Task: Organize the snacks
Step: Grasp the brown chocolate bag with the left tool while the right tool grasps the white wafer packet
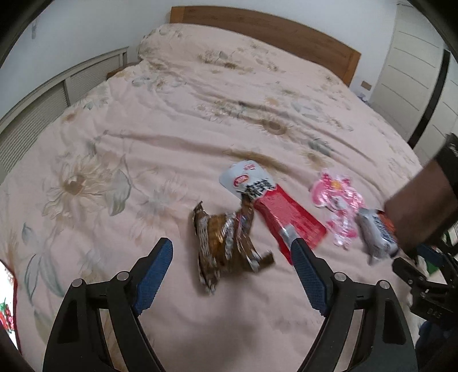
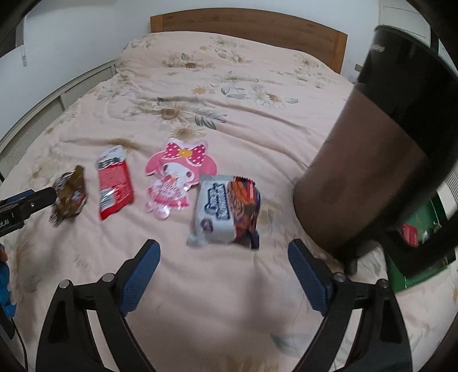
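Several snack packs lie in a row on the pink floral bedspread (image 1: 171, 128). A crumpled brown pack (image 1: 226, 240) lies just ahead of my open, empty left gripper (image 1: 232, 251). To its right lie a red pack (image 1: 283, 211), a pink cartoon-shaped pack (image 1: 340, 206) and a grey-and-orange pack (image 1: 377, 231). In the right wrist view the grey-and-orange pack (image 2: 226, 209) lies just ahead of my open, empty right gripper (image 2: 223, 251). Left of it are the pink pack (image 2: 174, 174), the red pack (image 2: 114, 183) and the brown pack (image 2: 68, 194).
A wooden headboard (image 2: 249, 23) stands at the far end. A dark cylindrical bin (image 2: 369, 160) leans in at the right of the right wrist view, with a green box (image 2: 423, 229) behind it. Slatted panels (image 1: 34, 114) run along the left.
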Tool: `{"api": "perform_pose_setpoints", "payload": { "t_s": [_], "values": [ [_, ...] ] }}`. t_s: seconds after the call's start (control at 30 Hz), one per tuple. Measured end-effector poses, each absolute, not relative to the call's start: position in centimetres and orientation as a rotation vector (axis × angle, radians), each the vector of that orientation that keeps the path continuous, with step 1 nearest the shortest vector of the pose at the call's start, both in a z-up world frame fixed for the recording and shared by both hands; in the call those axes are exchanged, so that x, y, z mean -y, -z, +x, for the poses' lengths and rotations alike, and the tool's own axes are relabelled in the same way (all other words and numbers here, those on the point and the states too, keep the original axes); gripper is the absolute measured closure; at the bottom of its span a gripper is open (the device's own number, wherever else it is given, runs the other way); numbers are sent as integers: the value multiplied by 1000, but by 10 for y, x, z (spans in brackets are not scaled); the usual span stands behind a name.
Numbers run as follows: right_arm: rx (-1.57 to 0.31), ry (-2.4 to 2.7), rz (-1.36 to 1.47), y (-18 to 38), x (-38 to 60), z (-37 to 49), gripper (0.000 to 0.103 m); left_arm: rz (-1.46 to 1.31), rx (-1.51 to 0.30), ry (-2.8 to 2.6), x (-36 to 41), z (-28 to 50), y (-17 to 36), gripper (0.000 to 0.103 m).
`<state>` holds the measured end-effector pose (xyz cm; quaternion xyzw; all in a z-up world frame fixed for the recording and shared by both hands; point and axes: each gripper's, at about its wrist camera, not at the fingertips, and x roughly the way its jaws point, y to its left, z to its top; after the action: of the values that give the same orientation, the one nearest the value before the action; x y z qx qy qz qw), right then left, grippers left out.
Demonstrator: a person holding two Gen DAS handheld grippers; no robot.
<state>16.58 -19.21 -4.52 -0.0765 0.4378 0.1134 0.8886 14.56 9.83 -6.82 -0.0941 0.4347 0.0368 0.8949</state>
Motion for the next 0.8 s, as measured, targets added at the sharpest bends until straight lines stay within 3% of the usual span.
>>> {"api": "perform_pose_setpoints", "payload": {
  "t_s": [0.8],
  "values": [
    [-1002, -230, -175, 92, 181, 228, 0, -162, -968, -112, -102, 185, 116, 23]
  ]
}}
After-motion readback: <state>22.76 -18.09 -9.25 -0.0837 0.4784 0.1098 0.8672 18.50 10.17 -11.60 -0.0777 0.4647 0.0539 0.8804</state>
